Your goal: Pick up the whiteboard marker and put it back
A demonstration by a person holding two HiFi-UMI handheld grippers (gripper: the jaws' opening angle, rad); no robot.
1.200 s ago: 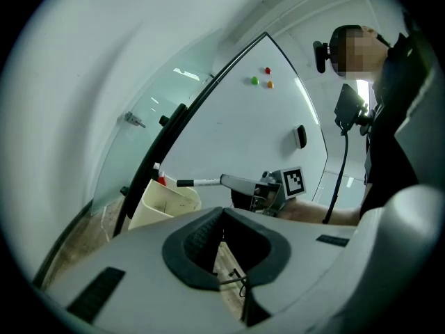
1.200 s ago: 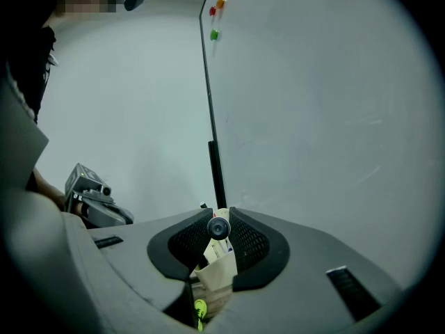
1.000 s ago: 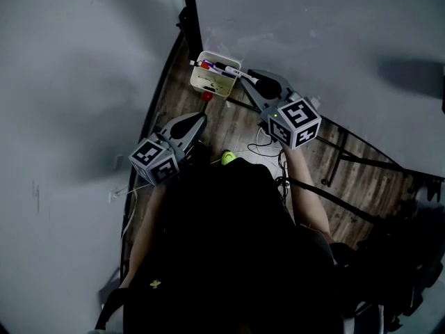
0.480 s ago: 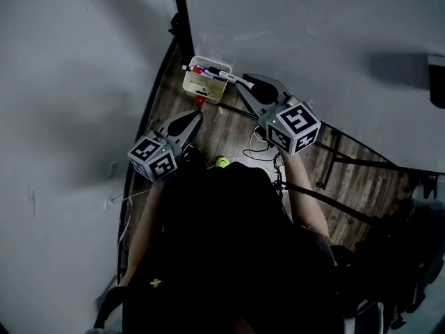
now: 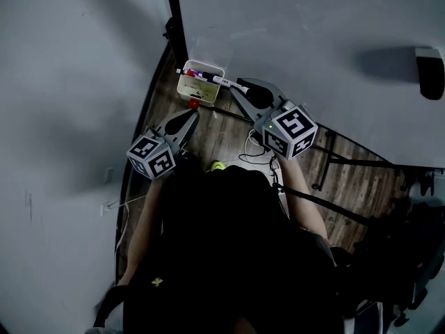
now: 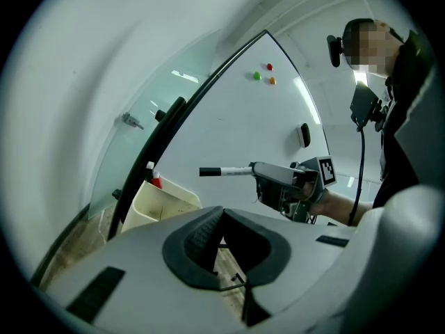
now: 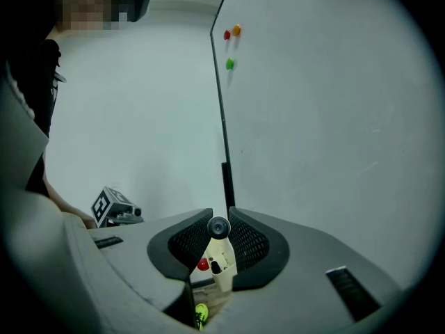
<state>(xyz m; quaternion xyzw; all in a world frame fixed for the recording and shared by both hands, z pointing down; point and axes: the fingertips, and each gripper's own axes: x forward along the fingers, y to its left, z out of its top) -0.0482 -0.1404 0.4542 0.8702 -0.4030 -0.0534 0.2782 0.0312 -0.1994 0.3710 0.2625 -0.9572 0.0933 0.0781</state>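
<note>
My right gripper point(image 5: 241, 91) is shut on the whiteboard marker point(image 5: 214, 80), white with a black cap, held level with its tip over the cream pen tray point(image 5: 189, 88) at the foot of the whiteboard. Seen end-on in the right gripper view, the marker point(image 7: 218, 228) sits pinched between the two pads, with the tray point(image 7: 222, 273) below it. From the left gripper view the marker point(image 6: 233, 170) sticks out leftward from the right gripper point(image 6: 259, 171), above the tray point(image 6: 163, 204). My left gripper point(image 5: 189, 117) hangs lower left of the tray, shut and holding nothing point(image 6: 222, 214).
The tray holds other markers point(image 5: 195, 74). A red object point(image 5: 193, 104) and a green one point(image 5: 217, 165) lie on the wooden floor among cables point(image 5: 259, 143). The whiteboard's black frame edge point(image 5: 172, 19) and stand legs point(image 5: 348, 160) are close. Coloured magnets point(image 6: 263, 75) dot the board.
My right gripper has risen slightly with the marker still in it, staying over the tray. The left gripper has kept its place.
</note>
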